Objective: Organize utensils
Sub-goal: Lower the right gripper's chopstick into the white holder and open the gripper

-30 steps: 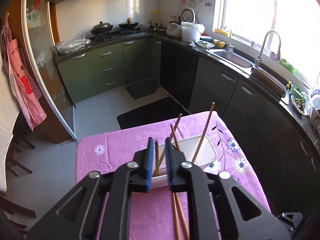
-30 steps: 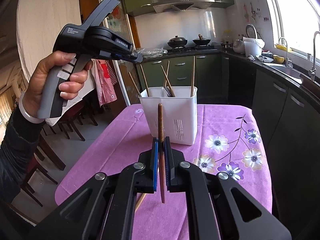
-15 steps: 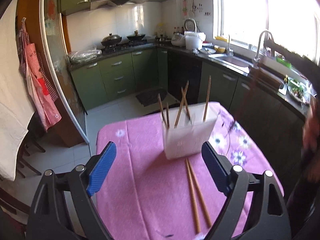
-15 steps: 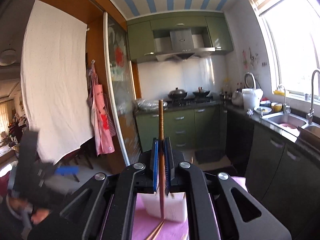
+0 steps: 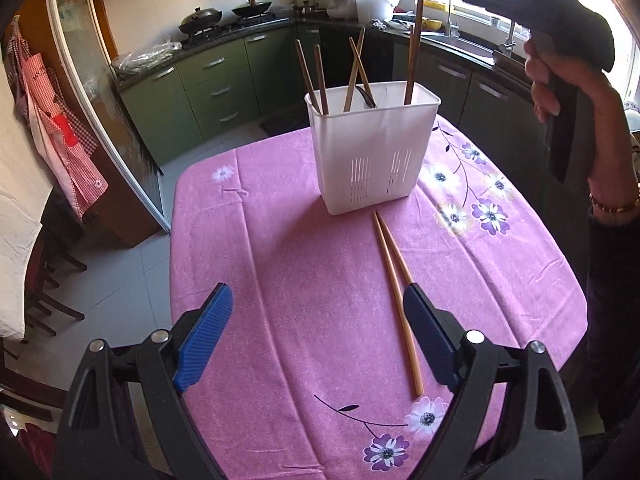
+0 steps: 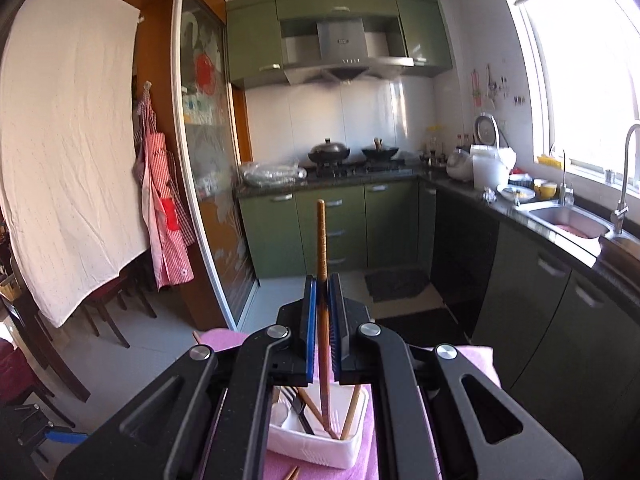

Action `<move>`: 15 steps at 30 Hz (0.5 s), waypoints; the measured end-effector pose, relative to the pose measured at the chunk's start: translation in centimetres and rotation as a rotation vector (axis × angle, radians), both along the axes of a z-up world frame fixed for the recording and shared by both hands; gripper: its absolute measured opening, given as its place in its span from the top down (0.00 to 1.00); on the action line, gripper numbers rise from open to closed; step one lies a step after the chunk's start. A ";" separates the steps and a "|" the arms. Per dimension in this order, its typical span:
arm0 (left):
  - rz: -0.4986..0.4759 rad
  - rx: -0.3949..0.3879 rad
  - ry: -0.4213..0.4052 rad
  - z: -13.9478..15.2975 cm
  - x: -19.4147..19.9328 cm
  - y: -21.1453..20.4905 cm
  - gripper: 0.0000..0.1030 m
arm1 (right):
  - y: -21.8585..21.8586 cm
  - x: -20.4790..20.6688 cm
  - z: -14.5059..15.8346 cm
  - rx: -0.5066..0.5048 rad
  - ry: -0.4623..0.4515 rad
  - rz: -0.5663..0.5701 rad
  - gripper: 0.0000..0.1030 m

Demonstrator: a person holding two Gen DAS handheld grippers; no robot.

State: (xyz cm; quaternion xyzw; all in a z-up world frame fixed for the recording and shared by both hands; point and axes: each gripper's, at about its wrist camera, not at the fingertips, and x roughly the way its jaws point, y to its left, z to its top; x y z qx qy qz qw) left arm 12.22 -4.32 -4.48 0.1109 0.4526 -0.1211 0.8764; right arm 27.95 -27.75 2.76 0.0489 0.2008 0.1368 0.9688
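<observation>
A white slotted utensil holder point(image 5: 372, 148) stands on the pink tablecloth point(image 5: 304, 280) with several chopsticks upright in it. Two light wooden chopsticks point(image 5: 396, 292) lie side by side on the cloth in front of it. My left gripper point(image 5: 316, 340) is open and empty, low over the near part of the table. My right gripper point(image 6: 322, 292) is shut on a dark brown chopstick point(image 6: 321, 240), held upright above the holder point(image 6: 320, 444), its lower tip inside the holder's right end. In the left wrist view that chopstick point(image 5: 414, 40) hangs from the right gripper body at the top right.
The table's edges drop off to a tiled floor on the left. Green kitchen cabinets point(image 5: 216, 80) and a stove stand behind, a sink counter point(image 6: 568, 220) on the right. Chairs point(image 5: 44, 280) stand at the left.
My left gripper let go of a chopstick in the holder, opened and drew back and down. My right gripper rose with its chopstick and came over the holder, tip now inside.
</observation>
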 end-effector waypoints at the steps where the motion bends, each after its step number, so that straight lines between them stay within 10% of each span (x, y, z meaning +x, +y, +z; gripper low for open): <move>1: -0.001 -0.002 0.008 -0.2 0.2 -0.2 0.20 | 0.0 0.5 -0.6 -0.002 0.016 0.001 0.93; 8: -0.018 -0.006 0.085 -1.8 1.5 -1.7 0.20 | 0.3 0.4 -3.3 -0.007 0.073 0.019 0.85; 15: -0.036 -0.007 0.154 -3.7 2.9 -3.5 0.20 | -3.0 -8.3 -2.5 0.016 0.026 -0.014 0.72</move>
